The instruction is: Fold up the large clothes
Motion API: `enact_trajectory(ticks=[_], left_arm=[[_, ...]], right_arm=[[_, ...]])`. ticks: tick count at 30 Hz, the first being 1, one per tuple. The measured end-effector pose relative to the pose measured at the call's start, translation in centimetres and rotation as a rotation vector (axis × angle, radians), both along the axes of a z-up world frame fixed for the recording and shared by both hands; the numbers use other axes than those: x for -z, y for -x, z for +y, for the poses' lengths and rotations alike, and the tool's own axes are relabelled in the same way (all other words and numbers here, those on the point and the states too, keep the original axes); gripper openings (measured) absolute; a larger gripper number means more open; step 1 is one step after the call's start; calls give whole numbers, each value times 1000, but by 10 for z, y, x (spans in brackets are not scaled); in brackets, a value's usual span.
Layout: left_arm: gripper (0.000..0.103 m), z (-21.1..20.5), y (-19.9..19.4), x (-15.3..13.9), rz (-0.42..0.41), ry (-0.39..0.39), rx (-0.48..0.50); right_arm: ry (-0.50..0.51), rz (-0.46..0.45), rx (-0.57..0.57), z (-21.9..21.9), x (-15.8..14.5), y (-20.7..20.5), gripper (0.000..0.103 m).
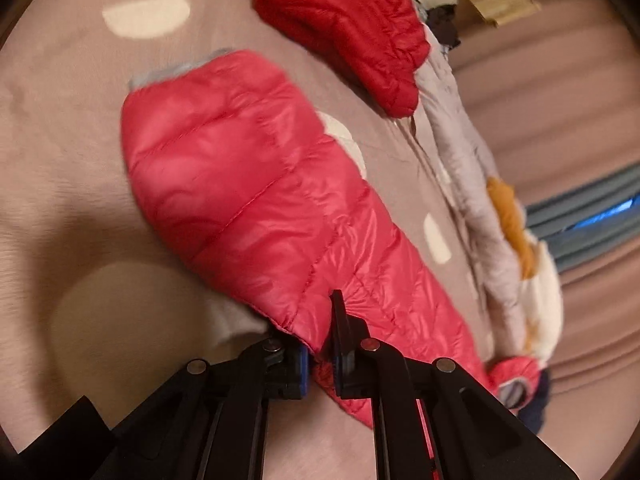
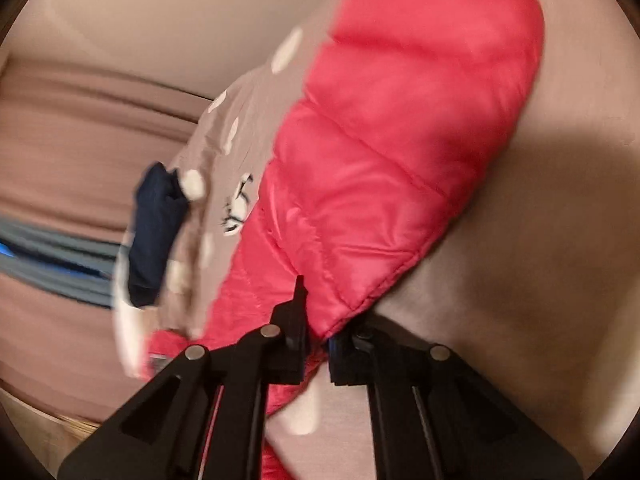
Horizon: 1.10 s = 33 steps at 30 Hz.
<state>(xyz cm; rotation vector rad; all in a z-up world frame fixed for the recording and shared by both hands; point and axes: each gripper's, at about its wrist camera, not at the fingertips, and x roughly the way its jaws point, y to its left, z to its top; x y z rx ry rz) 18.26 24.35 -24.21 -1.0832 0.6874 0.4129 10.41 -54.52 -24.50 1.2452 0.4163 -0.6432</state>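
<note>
A pink-red quilted puffer jacket (image 1: 256,200) lies folded on a mauve bedsheet with cream dots (image 1: 60,160). My left gripper (image 1: 320,344) is shut on the jacket's near hem edge, fabric pinched between its black fingers. In the right wrist view the same jacket (image 2: 392,152) stretches away from me, and my right gripper (image 2: 318,332) is shut on its hem corner. A grey-lined cuff (image 1: 516,380) of the jacket shows at lower right in the left wrist view.
A darker red puffer jacket (image 1: 352,24) lies folded at the far end. A pale grey garment (image 1: 460,152) with an orange piece (image 1: 512,216) and white cloth lies along the bed's right edge. A navy cloth (image 2: 154,232) lies at the left in the right wrist view. Wooden furniture (image 1: 496,4) stands beyond.
</note>
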Motion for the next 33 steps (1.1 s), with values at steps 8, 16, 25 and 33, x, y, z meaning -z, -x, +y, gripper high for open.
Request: enact_trajectory(ticks=[8, 16, 25, 33], left_arm=[[9, -13, 26, -23, 74, -197, 39], [9, -24, 56, -37, 72, -236, -15], [9, -64, 33, -57, 161, -491, 4], [9, -71, 29, -51, 170, -570, 40]], right_arm=[[83, 76, -12, 1, -21, 32, 7], [131, 88, 18, 3, -32, 70, 8], [556, 24, -168, 101, -134, 9, 11], [835, 1, -760, 290, -144, -65, 11]])
